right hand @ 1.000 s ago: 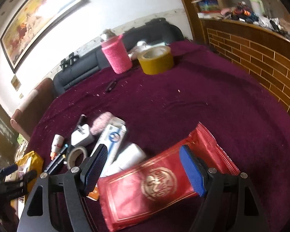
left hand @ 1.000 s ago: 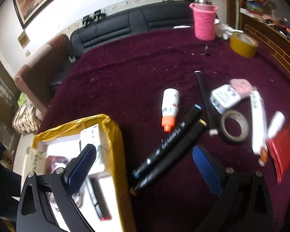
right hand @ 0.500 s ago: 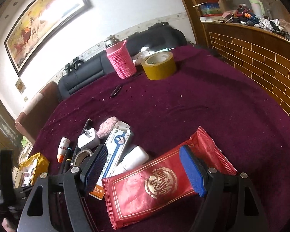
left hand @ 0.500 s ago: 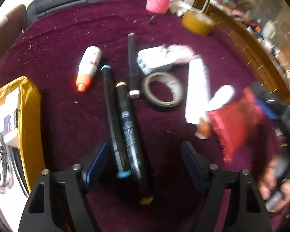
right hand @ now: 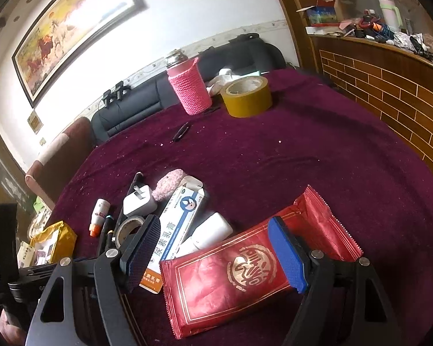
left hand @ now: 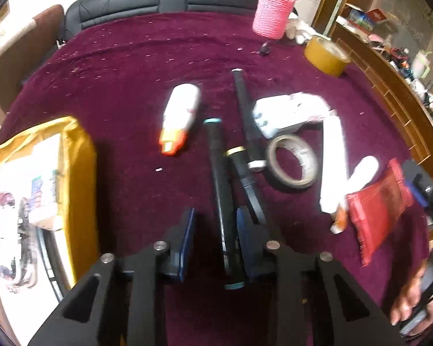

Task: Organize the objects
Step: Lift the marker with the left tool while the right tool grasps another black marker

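In the left wrist view my left gripper (left hand: 215, 223) straddles a black marker with teal ends (left hand: 222, 193); the right pad touches it, the left pad stands a little off. A second black marker with a gold band (left hand: 246, 178) lies just right of it. A white bottle with an orange cap (left hand: 180, 115) lies further out. In the right wrist view my right gripper (right hand: 215, 248) is open over a red foil packet (right hand: 245, 268) on the maroon cloth. The packet also shows in the left wrist view (left hand: 378, 204).
A yellow bag (left hand: 78, 178) holding boxes lies at the left. A tape ring (left hand: 291, 161), white charger (right hand: 138, 201), ointment box (right hand: 176, 222), small white bottle (right hand: 207, 233), pink-sleeved bottle (right hand: 189, 86) and wide yellow tape roll (right hand: 246, 95) sit on the table.
My left gripper swung from over the yellow bag to the markers, lowered and narrowed its jaws around the teal-ended one. My right gripper stayed open over the red packet.
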`<state>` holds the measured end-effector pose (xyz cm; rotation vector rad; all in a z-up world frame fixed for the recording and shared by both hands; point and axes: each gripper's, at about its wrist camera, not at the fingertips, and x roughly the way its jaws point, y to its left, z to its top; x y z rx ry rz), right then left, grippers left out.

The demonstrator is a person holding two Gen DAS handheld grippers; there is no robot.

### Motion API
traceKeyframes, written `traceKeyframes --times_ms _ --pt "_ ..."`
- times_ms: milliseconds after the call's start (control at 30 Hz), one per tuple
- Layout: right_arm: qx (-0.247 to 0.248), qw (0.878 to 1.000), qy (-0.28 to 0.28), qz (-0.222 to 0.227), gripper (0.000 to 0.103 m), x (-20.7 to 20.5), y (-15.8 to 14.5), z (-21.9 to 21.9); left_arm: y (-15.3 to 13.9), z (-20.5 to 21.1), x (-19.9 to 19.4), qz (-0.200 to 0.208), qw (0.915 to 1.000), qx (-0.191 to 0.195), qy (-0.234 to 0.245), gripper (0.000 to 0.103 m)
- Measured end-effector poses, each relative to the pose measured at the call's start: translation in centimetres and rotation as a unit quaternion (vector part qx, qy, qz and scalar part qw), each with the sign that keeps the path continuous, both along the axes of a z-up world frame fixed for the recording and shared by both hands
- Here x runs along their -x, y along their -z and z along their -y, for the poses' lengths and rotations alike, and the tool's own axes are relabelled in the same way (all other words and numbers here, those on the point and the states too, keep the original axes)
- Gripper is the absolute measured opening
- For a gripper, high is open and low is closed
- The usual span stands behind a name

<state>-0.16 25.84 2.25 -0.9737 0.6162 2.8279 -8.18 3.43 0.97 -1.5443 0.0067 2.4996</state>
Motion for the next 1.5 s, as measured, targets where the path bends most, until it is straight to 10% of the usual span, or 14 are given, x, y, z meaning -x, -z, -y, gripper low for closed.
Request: traceKeyframes --times_ms 333,367,900,1300,1500 --pt "-0.014 1.0 -0.018 -0.001 0.081 0.1 0.2 1.2 0.6 -4.0 0.5 -0.048 0.9944 0.095 0.002 0.028" --pt "-0.017 1.0 -0.021 -0.001 0.081 0.1 0.2 1.4 0.5 -3.8 0.4 -0.041 0.9962 0.077 0.005 0.014" --pt "-0.049 0.982 -0.179 0.026 0.079 0.8 -0.8 11.8 -8.3 8.9 -11.1 -0.123 0.9897 -0.056 -0.047 0.014" --pt "-0.172 0.96 -0.167 0.144 0.016 6.8 4.0 18.8 -5.2 18.7 -14.8 -0.1 0.983 -0.096 -0.12 0.014" --pt "-0.13 0.966 -0.176 0.134 0.016 5.4 2.7 18.4 -4.8 19.9 -15.7 -0.1 0.9808 -0.104 -0.131 0.014"
